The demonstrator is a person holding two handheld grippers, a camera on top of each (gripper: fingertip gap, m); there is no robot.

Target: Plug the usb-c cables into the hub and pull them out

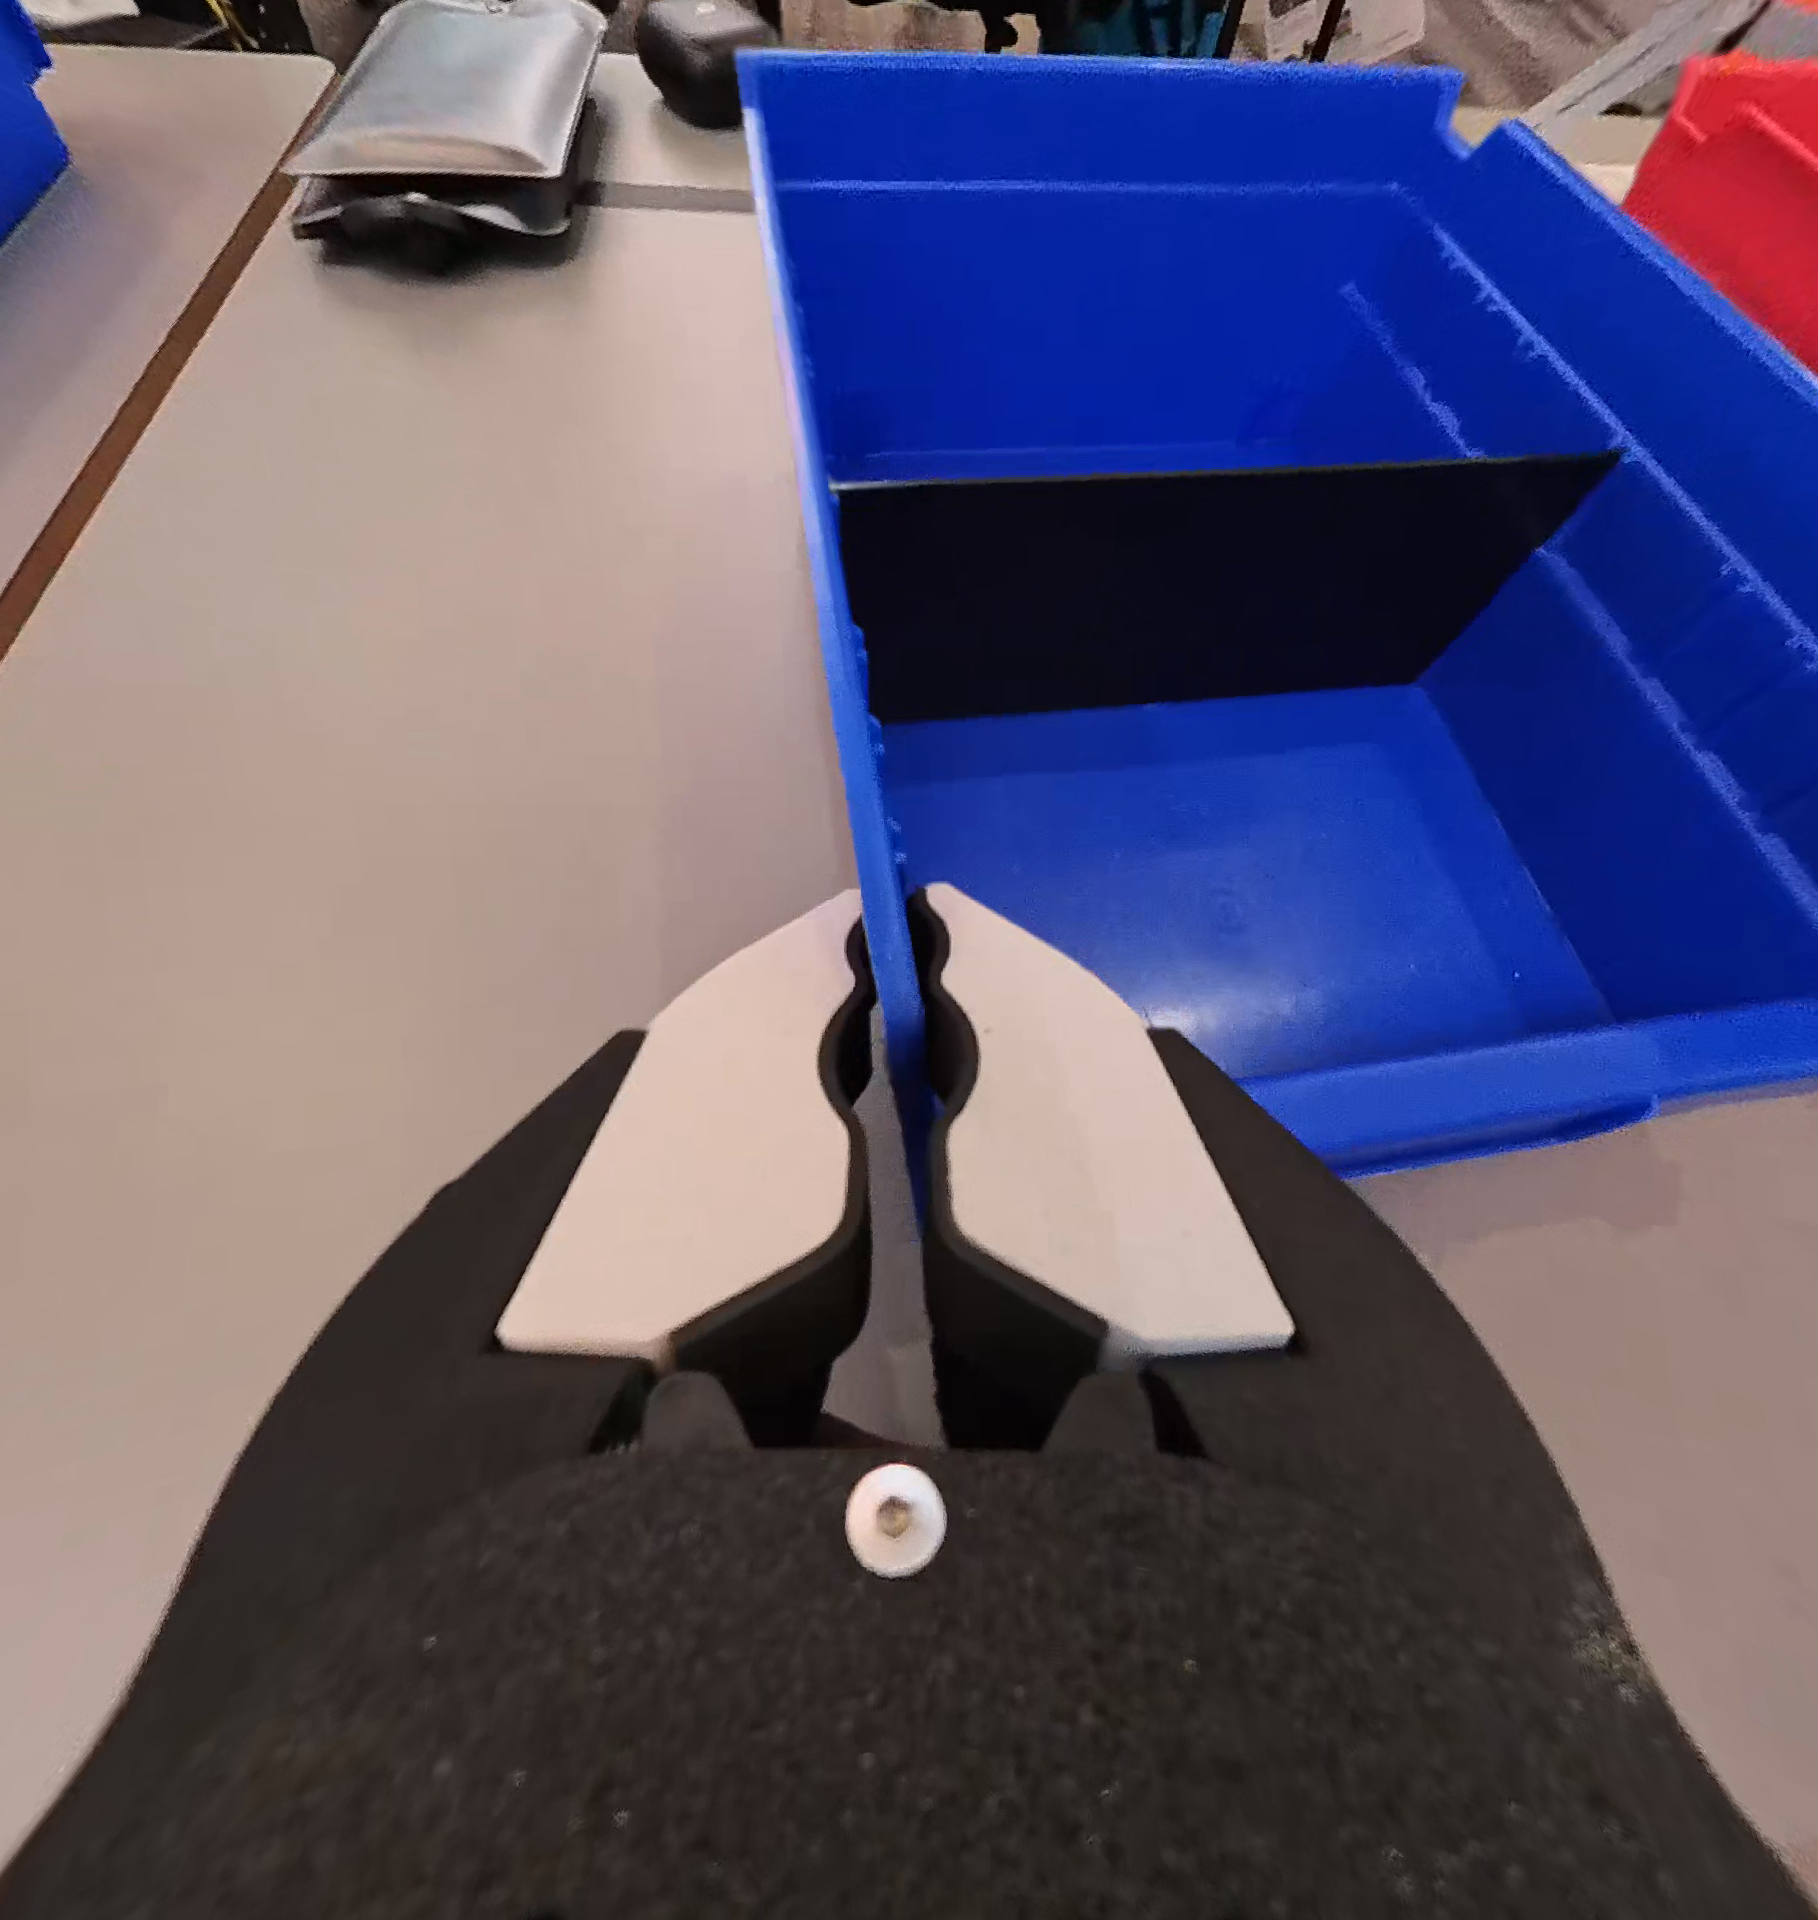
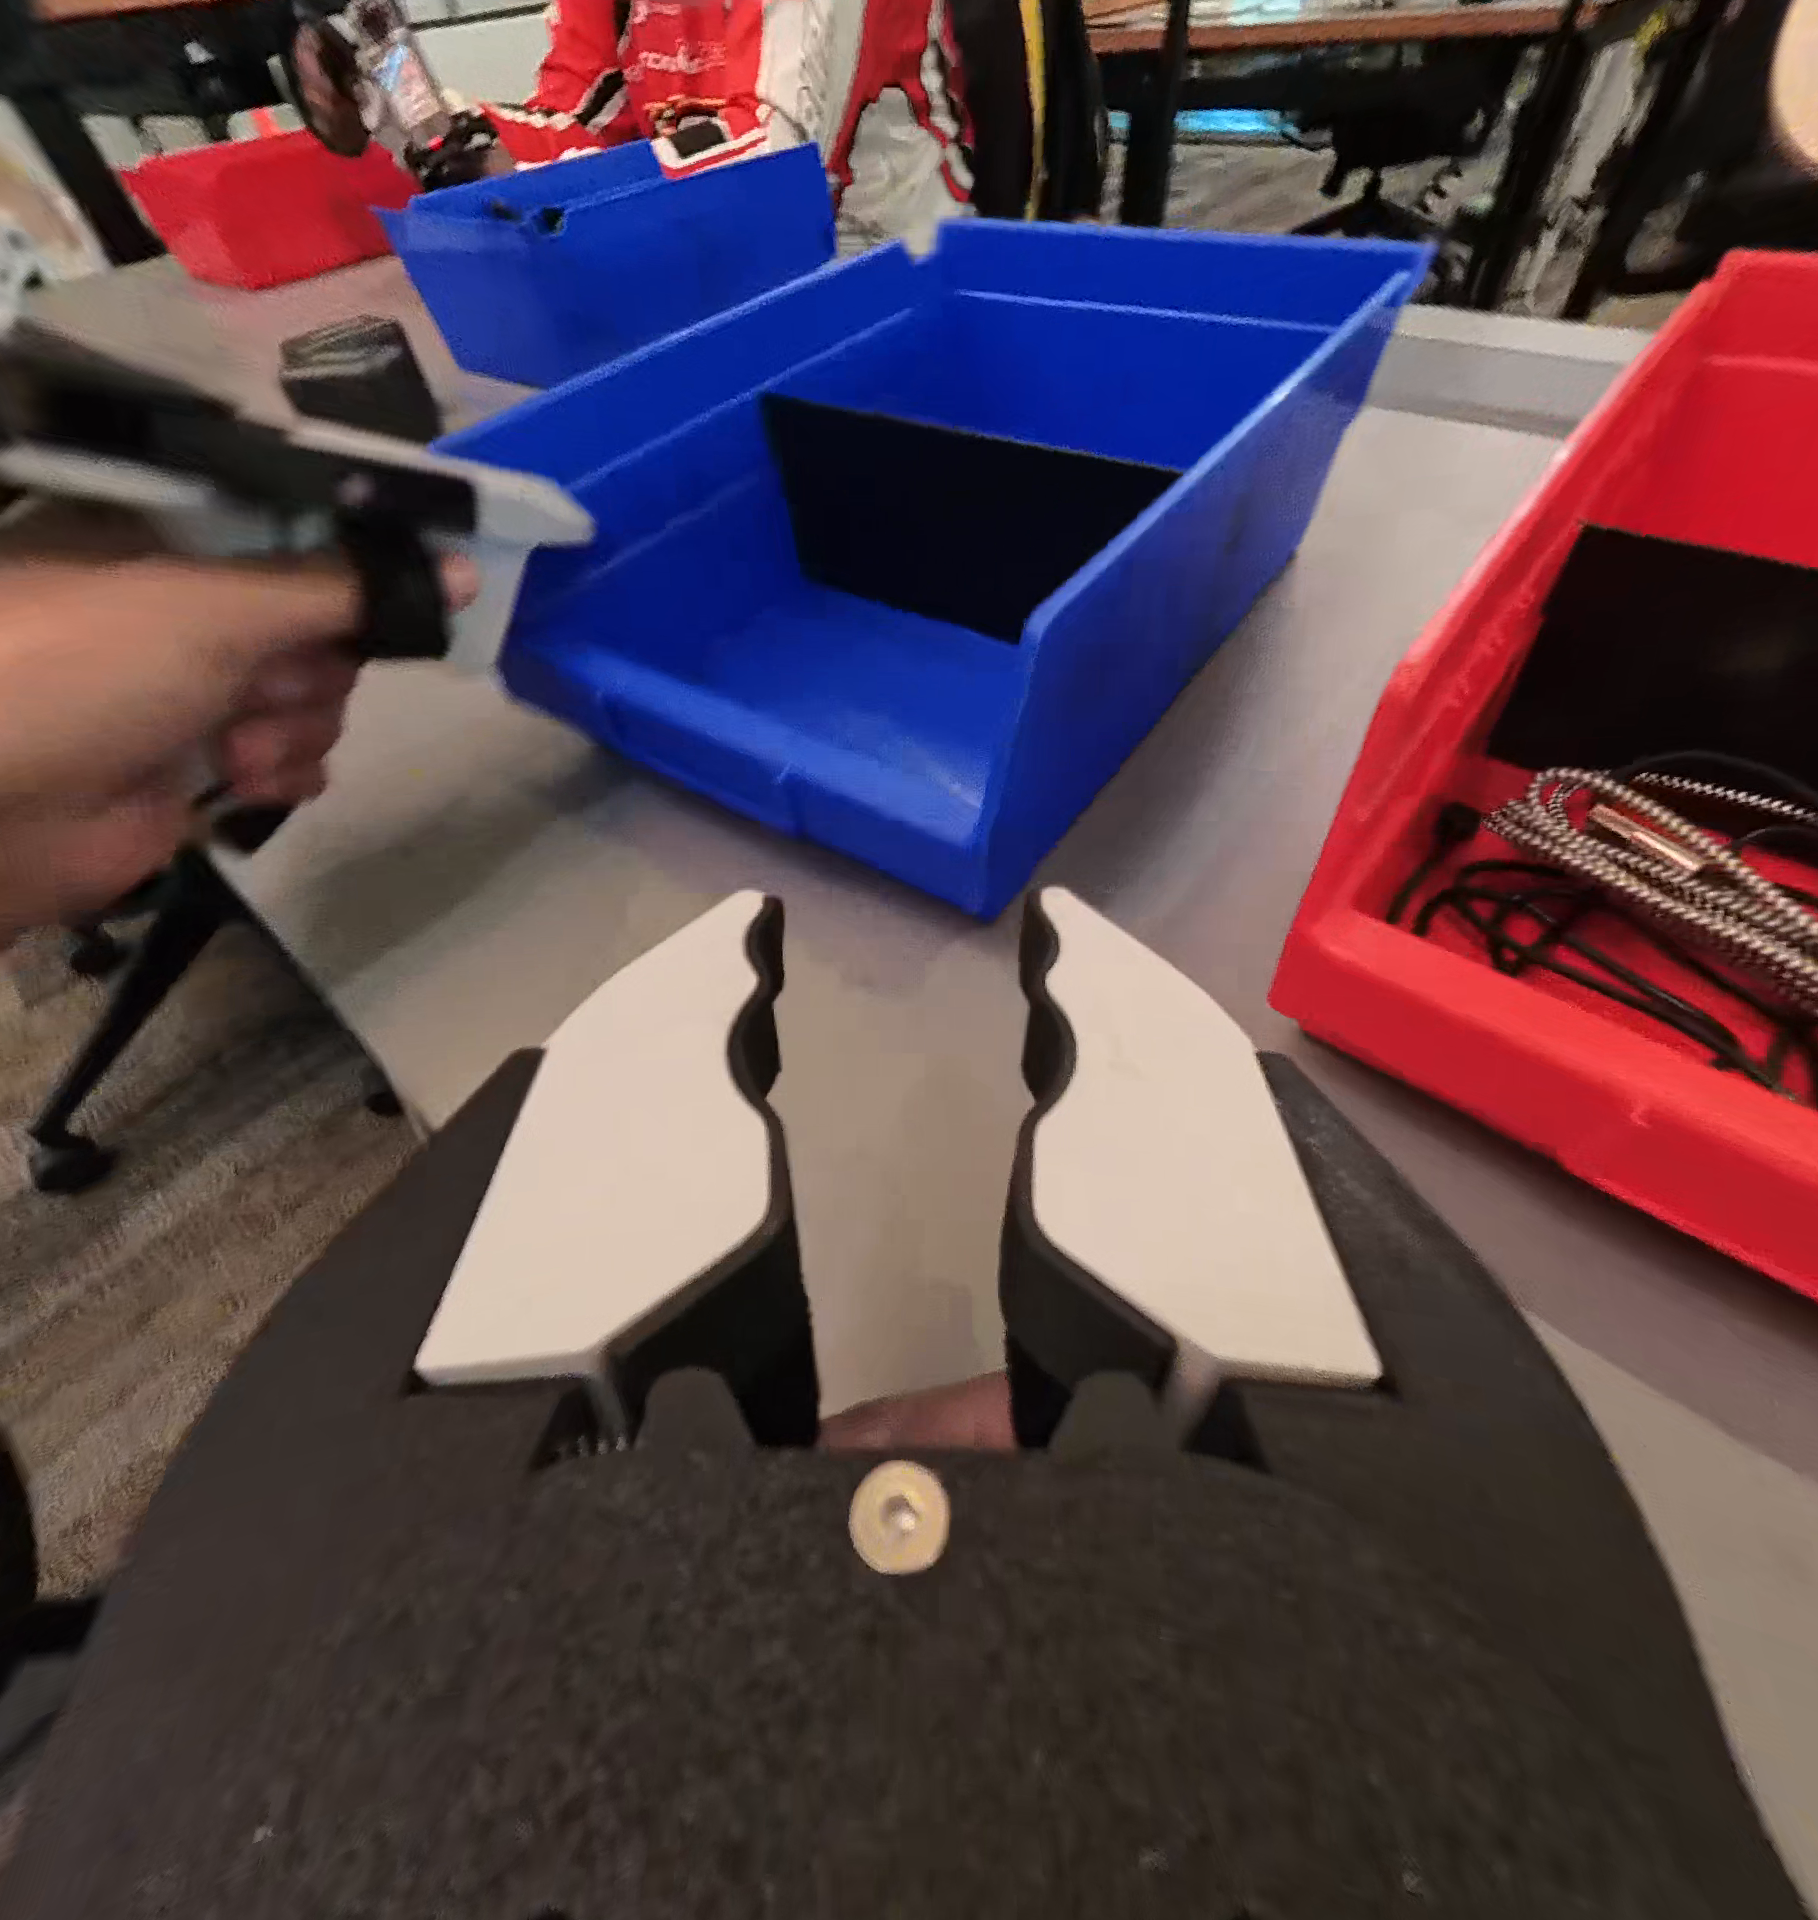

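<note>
My left gripper [image 1: 897, 914] is shut on the left side wall of an empty blue bin [image 1: 832, 416], near its front corner, with one pad inside and one outside. A black divider [image 1: 1144, 582] splits the bin. In the right wrist view the same blue bin [image 2: 1092, 675] sits mid-table, with my left gripper [image 2: 515, 566] and the hand holding it at the bin's left rim. My right gripper [image 2: 900, 925] is open and empty above the table, just in front of the bin's near corner. Black and braided cables [image 2: 1663, 862] lie coiled in a red bin [image 2: 1507, 1039] at the right.
A second blue bin [image 2: 614, 239] and another red bin [image 2: 261, 208] stand at the back. Black pouches [image 1: 448, 114] lie on the far table. A person in red and white [image 2: 780, 62] stands behind. The table's left edge [image 2: 292, 935] drops to carpet.
</note>
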